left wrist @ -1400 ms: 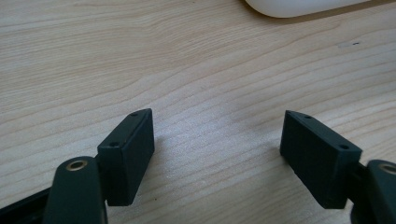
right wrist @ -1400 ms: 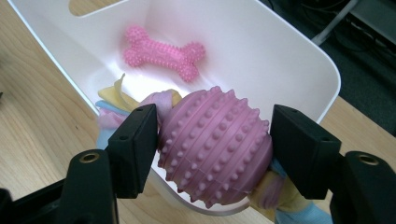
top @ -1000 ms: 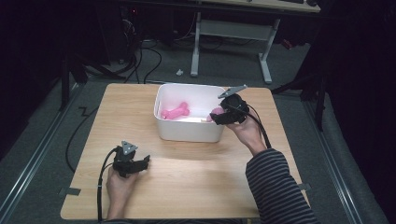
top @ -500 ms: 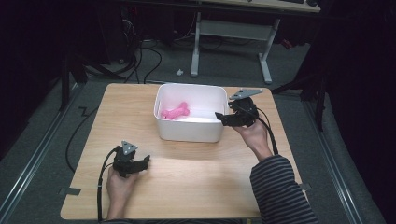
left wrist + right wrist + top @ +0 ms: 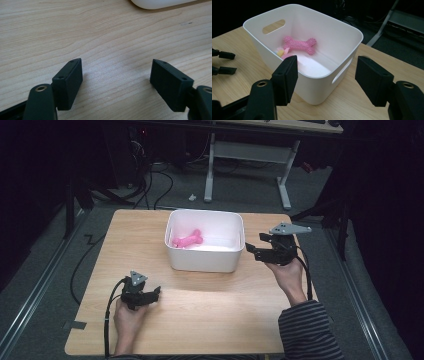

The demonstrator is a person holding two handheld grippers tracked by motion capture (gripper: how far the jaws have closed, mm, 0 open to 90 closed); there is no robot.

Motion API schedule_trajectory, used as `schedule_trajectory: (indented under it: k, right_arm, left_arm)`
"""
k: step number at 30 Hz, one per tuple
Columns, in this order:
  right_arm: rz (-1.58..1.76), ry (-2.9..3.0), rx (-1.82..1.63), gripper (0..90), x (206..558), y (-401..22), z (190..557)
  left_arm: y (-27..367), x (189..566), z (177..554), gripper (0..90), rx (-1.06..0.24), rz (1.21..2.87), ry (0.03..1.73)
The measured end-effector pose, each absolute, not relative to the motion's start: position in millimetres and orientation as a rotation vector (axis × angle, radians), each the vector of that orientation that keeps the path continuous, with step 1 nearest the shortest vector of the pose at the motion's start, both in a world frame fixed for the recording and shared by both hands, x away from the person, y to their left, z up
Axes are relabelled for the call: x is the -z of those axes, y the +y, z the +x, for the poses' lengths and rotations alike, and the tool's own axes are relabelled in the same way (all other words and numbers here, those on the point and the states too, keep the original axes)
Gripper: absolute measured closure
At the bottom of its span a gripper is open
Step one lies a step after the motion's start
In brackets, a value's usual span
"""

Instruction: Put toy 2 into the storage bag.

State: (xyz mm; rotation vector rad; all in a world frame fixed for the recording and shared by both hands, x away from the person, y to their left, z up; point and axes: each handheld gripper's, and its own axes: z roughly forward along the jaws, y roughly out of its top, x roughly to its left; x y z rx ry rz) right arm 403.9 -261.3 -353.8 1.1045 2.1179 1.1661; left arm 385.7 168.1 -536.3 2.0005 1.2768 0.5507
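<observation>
1. Since the earlier high-view frames, the right gripper (image 5: 251, 251) has drawn back out of the white bin (image 5: 205, 264) and now sits outside its right wall, in the right middle of the frame; the left gripper (image 5: 156, 291) has kept its place at lower left.

2. High view: the right hand (image 5: 285, 270) comes up from the lower right on a striped sleeve (image 5: 307, 332), holding its gripper level and aimed left at the bin wall, jaws apart with nothing between them. The pink bone toy (image 5: 187, 240) lies inside the bin, left of centre, well apart from both grippers. The left hand (image 5: 129, 312) rests on the wooden table (image 5: 215, 315), its gripper pointing right.

3. Left gripper view: both black jaws stand wide apart over bare wood, holding nothing. A curve of the bin's base shows at the top edge of the frame.

4. Right gripper view: the jaws are spread wide and empty, framing the bin's near corner. The bone toy lies on the bin floor in the upper middle of the frame, beyond the jaws, with a small yellow and pink piece (image 5: 280, 52) just beside it.
</observation>
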Motion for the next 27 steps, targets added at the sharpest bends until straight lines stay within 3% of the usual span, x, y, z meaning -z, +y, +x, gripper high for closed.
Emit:
schedule_trajectory:
  k: [27]
  right_arm:
    - [1.173,1.997,-1.245,36.5,377.0,-303.5,347.3]
  left_arm:
    - [168.1,536.3,385.7,26.5,-0.551,2.0,1.277]
